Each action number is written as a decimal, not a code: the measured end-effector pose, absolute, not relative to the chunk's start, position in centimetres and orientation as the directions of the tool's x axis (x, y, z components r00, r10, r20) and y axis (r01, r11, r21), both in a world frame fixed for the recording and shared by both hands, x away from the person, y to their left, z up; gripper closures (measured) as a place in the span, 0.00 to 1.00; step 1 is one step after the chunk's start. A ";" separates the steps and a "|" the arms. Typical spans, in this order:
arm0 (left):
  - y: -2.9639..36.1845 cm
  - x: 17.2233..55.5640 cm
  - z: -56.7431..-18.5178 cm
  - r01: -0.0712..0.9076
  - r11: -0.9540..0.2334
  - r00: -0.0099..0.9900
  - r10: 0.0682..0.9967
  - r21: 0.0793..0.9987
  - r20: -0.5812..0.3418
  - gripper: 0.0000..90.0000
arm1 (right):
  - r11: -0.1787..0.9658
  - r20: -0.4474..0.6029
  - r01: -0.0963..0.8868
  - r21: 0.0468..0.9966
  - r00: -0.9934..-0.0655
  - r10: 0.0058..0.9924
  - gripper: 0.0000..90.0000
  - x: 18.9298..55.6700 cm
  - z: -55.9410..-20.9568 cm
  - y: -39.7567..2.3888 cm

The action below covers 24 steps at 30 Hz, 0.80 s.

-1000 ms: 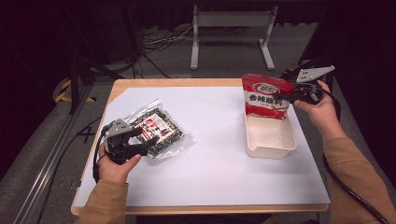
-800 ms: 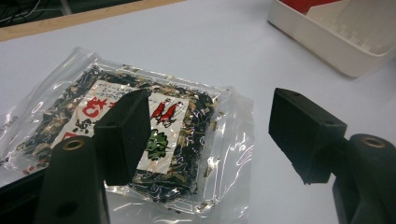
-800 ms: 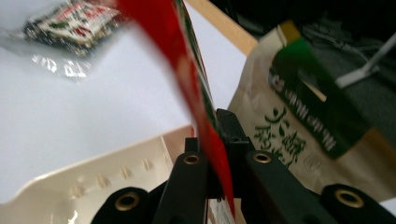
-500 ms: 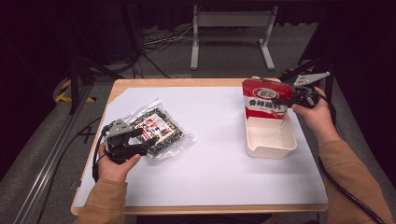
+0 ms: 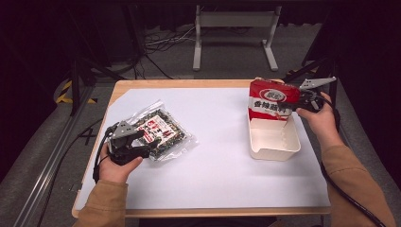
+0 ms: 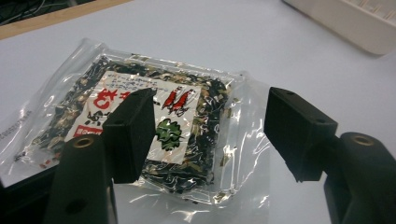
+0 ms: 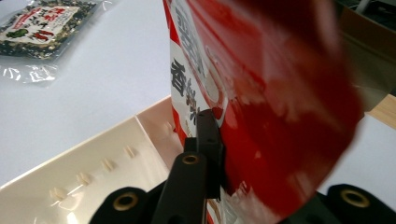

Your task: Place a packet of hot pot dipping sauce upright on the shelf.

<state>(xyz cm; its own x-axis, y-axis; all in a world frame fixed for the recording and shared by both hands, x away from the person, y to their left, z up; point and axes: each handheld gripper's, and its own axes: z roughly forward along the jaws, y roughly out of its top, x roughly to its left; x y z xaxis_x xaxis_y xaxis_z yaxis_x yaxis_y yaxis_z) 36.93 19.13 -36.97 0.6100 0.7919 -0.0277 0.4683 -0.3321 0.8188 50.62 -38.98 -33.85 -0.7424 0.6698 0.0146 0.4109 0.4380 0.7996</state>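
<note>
At the white-covered table, your right gripper held the red snack bag upright by its right edge, the bag's lower end standing inside the far end of the cream tray near the table's right side. In the right gripper view, one black jaw pressed flat against the red bag, pinching it, though the jaws had just been easing apart slightly with the bag between them; the tray's ribbed inner wall lay below. Your left gripper rested at the near-left of the table, its jaws spread wide over the near corner of the clear packet of dark dried greens, which lay flat on the white sheet. In the left gripper view, the two jaws stood well apart above the clear packet, not pressing on it, after some small back-and-forth in their opening.
</note>
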 end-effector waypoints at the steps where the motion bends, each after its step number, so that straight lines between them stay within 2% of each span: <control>1: 19.1 37.0 -37.0 0.467 -0.339 0.608 0.794 0.817 -0.017 0.35 | 0.425 0.014 0.414 0.805 -0.729 0.684 0.89 50.5 -33.9 -39.0; 6: 19.5 37.6 -37.0 0.481 -0.311 0.607 0.793 0.820 -0.056 0.33 | 0.350 0.034 0.422 0.837 -0.677 0.735 0.68 49.4 -33.8 -39.4; 9: 19.7 37.9 -36.9 0.479 -0.309 0.609 0.791 0.821 -0.058 0.35 | 0.327 0.033 0.415 0.849 -0.660 0.750 0.60 48.6 -33.4 -39.6; 16: 20.4 38.6 -36.8 0.487 -0.302 0.613 0.786 0.820 -0.074 0.38 | 0.320 -0.009 0.396 0.861 -0.616 0.788 0.50 46.3 -31.8 -40.3; 21: 20.8 39.0 -36.7 0.493 -0.290 0.611 0.787 0.821 -0.089 0.38 | 0.328 -0.032 0.387 0.862 -0.604 0.796 0.48 44.9 -31.3 -40.5; 24: 21.1 39.0 -36.7 0.491 -0.301 0.612 0.787 0.817 -0.078 0.37 | 0.326 -0.061 0.350 0.878 -0.594 0.802 0.47 42.9 -30.6 -40.4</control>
